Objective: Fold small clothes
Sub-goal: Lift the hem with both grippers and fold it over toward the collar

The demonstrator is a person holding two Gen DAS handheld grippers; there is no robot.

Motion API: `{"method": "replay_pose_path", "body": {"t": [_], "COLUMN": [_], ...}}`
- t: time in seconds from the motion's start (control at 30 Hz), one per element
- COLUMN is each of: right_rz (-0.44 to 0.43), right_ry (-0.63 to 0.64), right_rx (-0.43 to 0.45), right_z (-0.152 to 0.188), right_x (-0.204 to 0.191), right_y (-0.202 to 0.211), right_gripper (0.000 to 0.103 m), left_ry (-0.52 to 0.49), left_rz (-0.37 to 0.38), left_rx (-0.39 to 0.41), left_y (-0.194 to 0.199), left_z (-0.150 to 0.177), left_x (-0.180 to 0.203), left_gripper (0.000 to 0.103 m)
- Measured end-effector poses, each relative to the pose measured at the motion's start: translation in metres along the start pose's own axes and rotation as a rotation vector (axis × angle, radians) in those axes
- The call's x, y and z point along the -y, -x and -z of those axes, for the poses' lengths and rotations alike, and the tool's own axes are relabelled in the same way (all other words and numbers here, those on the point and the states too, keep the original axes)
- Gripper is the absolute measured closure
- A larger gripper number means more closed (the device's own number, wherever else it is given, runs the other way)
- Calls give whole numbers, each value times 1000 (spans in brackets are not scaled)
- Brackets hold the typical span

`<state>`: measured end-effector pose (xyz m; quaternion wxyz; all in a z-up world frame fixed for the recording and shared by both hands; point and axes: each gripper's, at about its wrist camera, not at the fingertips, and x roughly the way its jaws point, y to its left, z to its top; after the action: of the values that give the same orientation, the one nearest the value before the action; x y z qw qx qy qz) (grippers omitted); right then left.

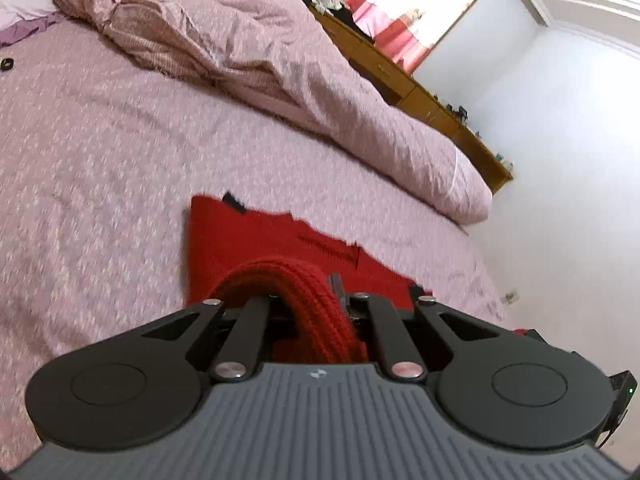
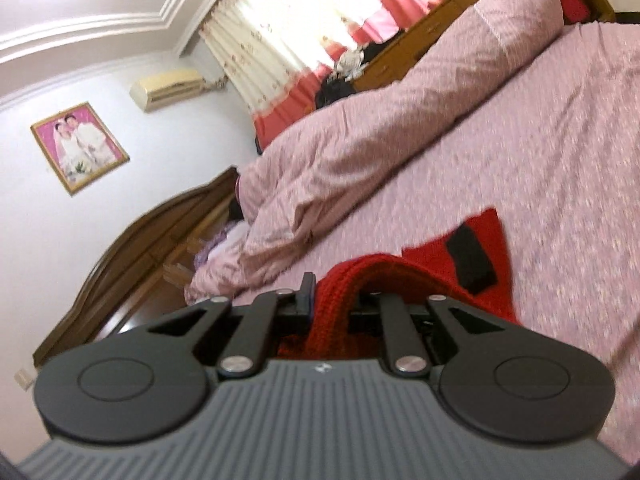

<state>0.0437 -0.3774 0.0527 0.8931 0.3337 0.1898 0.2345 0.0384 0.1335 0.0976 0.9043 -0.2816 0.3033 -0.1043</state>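
Left wrist view: left gripper (image 1: 310, 300) jaws clamp a ribbed fold of the red knit garment (image 1: 256, 236), which lies on the bed (image 1: 100, 168) (pink cover). Right gripper (image 2: 332, 300) jaws, blurred, seem clamped on it too.

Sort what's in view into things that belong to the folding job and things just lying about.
Job: red knit garment, left gripper and right gripper, each with jaws shut on its ribbed edge.

Lying about: rumpled pink duvet, framed wedding photo, air conditioner, curtains.
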Motion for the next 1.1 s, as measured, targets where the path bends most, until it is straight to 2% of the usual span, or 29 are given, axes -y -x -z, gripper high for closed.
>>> {"method": "replay_pose_path", "body": {"t": [0.33,0.57,0.73,0.9,1.03,1.1], "right_rz": [40,93,142,234,328,334], "right_ry": [44,66,42,-9,-68,-71], "right_rx": [53,32,9,-23,-75,-76], "right_z": [-35,-45,-46,-40,-28,-19], "right_x": [7,21,42,70,93,100], "right_y": [-52,-101,-132,-156,-170,-171], "right_gripper": [88,88,88,88,86,83], "left_ry": [-43,-42,-32,-49,-40,-34], "left_rz": [-94,-136,-194,-264,-275,-269], "left_rx": [32,-24,-74,-144,-165,-171], "left_y": [-53,-119,-166,-205,-217,-216], "left_z": [-46,-73,-78,-72,-67,-69], "left_x": [3,-9,-27,-48,-57,-57], "left_gripper": [93,93,93,93,91,91]}}
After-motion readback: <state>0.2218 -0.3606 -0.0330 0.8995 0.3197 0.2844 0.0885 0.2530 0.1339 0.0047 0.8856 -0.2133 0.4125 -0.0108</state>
